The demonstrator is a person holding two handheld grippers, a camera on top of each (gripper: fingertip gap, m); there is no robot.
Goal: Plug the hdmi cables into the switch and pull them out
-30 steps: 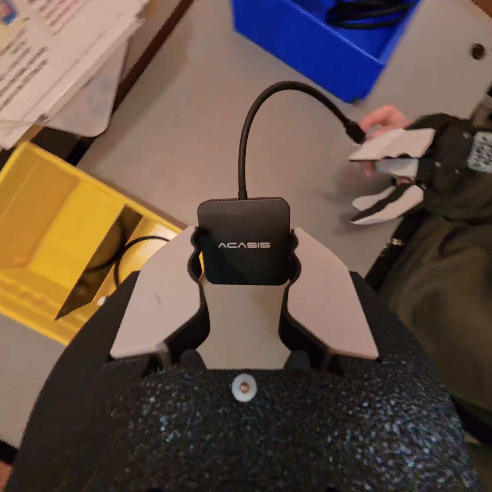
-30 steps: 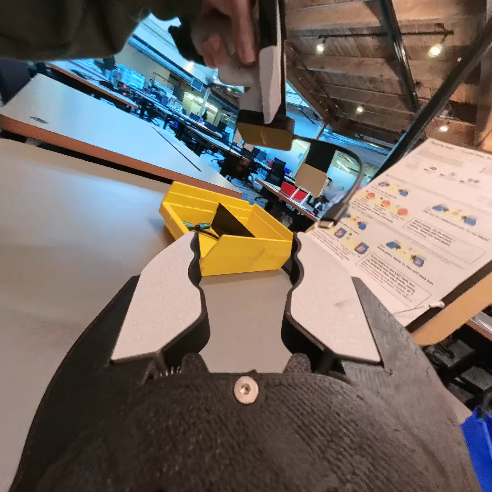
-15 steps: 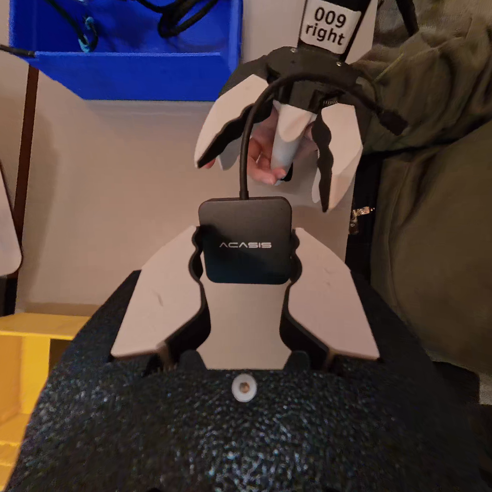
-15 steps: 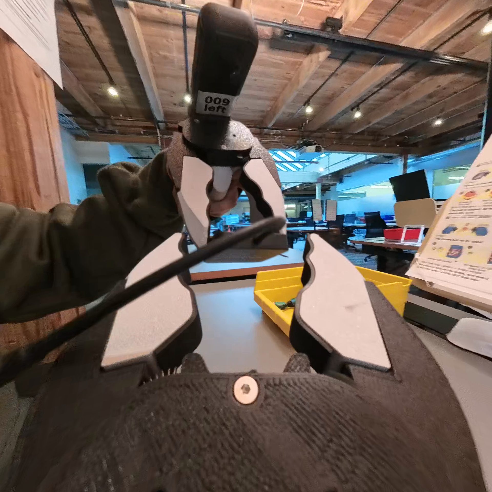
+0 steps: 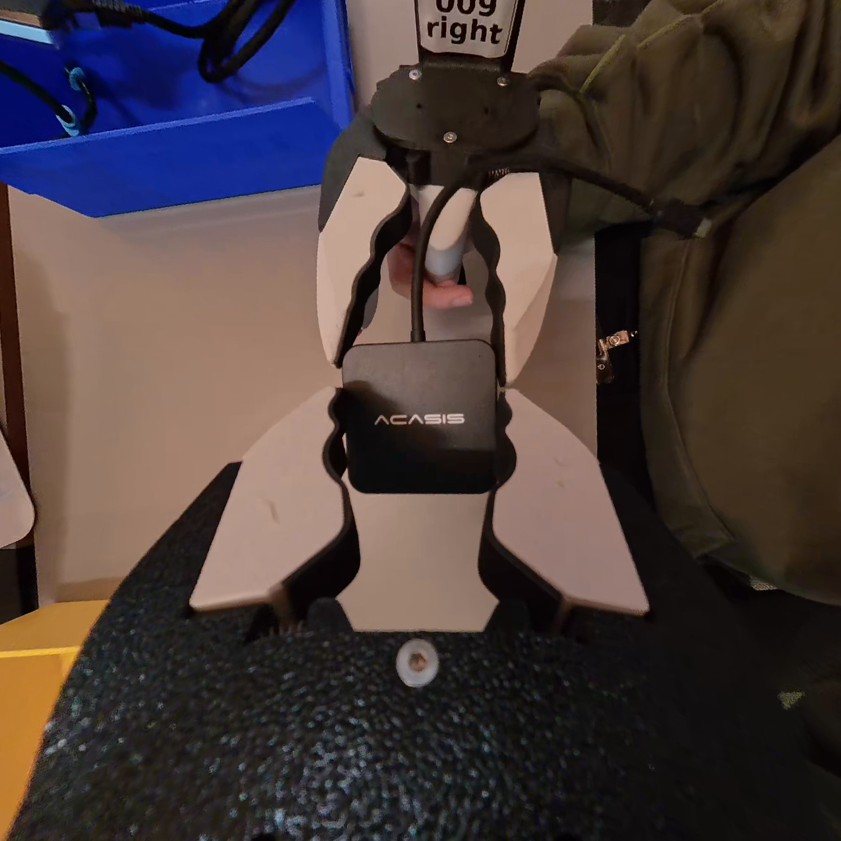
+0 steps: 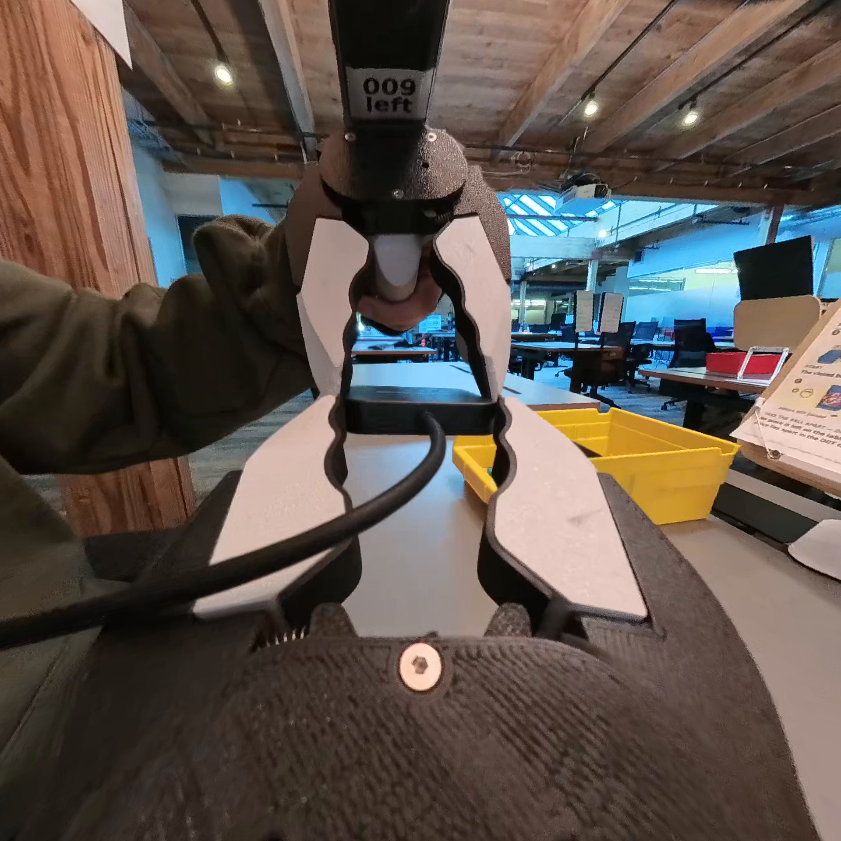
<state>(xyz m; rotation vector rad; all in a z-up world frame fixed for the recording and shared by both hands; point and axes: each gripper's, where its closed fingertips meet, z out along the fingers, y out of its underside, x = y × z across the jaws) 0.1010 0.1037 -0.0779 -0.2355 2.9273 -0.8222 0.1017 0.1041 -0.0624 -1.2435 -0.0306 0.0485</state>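
Note:
A black square switch (image 5: pixel 418 418) sits between the fingertips of my left gripper (image 5: pixel 418 400), which is shut on its near half. My right gripper (image 5: pixel 421 359) faces it from the far side, with its fingertips against the switch's two far corners. In the right wrist view the switch (image 6: pixel 418 416) shows edge-on between my right gripper's (image 6: pixel 418 405) tips, with the left gripper (image 6: pixel 416 387) coming down from above. The switch's black cable (image 6: pixel 318 532) loops back between my right fingers. In the left wrist view it ends in a loose plug (image 5: pixel 678 218).
A blue bin (image 5: pixel 182 150) with black cables stands beyond, to the left. A yellow bin (image 6: pixel 637 468) sits on the grey table (image 6: pixel 409 569). A stand with paper sheets (image 6: pixel 801 400) is to the right. A wooden pillar (image 6: pixel 68 227) and a green sleeve (image 5: pixel 728 318) are close by.
The two grippers turned to face each other. The right gripper came in over the cable and narrowed onto the switch's far end. The left gripper kept its hold.

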